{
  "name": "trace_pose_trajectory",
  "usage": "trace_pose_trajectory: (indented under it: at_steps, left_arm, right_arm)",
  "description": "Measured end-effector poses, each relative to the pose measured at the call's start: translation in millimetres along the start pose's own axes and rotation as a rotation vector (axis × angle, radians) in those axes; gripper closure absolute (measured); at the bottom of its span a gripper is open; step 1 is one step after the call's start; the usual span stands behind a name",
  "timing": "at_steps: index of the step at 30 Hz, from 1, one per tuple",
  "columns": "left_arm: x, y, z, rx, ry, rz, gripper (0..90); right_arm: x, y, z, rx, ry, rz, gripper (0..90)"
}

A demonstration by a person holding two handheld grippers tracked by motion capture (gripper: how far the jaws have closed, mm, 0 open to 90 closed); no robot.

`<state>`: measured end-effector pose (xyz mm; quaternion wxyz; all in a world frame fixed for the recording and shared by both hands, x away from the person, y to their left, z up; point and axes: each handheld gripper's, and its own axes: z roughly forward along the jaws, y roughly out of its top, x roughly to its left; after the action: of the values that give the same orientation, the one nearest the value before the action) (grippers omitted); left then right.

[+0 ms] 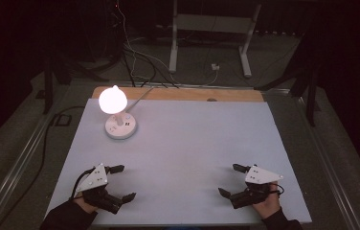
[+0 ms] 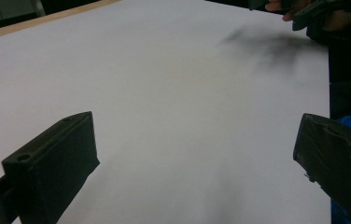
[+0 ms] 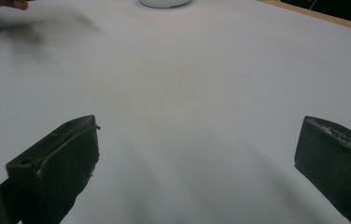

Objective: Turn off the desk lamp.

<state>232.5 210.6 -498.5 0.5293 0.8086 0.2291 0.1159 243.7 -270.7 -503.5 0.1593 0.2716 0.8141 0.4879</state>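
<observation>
Resting low: both grippers sit at the near edge of the counter (image 1: 178, 143), well apart from the lit lamp.
Left gripper (image 1: 124, 182): fingers (image 2: 57, 158) spread wide, nothing between them, pointing across the bare white sheet.
Lamp (image 1: 116, 112): a small desk lamp with a glowing bulb-shaped shade on a round white base, standing at the far left of the counter, its cord running off the back edge.
Right gripper (image 1: 230, 179): fingers (image 3: 61, 158) also wide apart and empty; the lamp's base (image 3: 164, 3) lies far ahead of them.
Step in hand: likely a reach toward the lamp; the left gripper is nearer, and should approach the base low, avoiding the cord and shade.
Writing: none legible; the marks on the base are too small to read.
</observation>
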Motion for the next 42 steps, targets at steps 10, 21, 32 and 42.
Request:
trace_pose_trajectory:
  at_steps: [10,21,32,42]
  left_arm:
    - [-0.5,-0.7,1.5,0.009,-0.014,0.006,0.3]
    - [-4.2,0.9,1.9,0.02,-0.031,0.027,0.3]
    - [-15.1,11.0,6.3,0.038,-0.078,0.049,0.3]
    - [-19.9,28.3,7.6,-0.011,-0.079,0.03,0.3]
  right_arm:
    - [-0.3,1.2,0.2,-0.003,-0.016,-0.018,0.0]
    - [2.5,4.2,-2.2,-0.021,-0.032,-0.028,0.0]
    - [3.3,7.6,-6.0,-0.058,-0.042,-0.017,0.0]
    - [3.4,8.6,-7.5,-0.073,-0.045,-0.011,0.0]
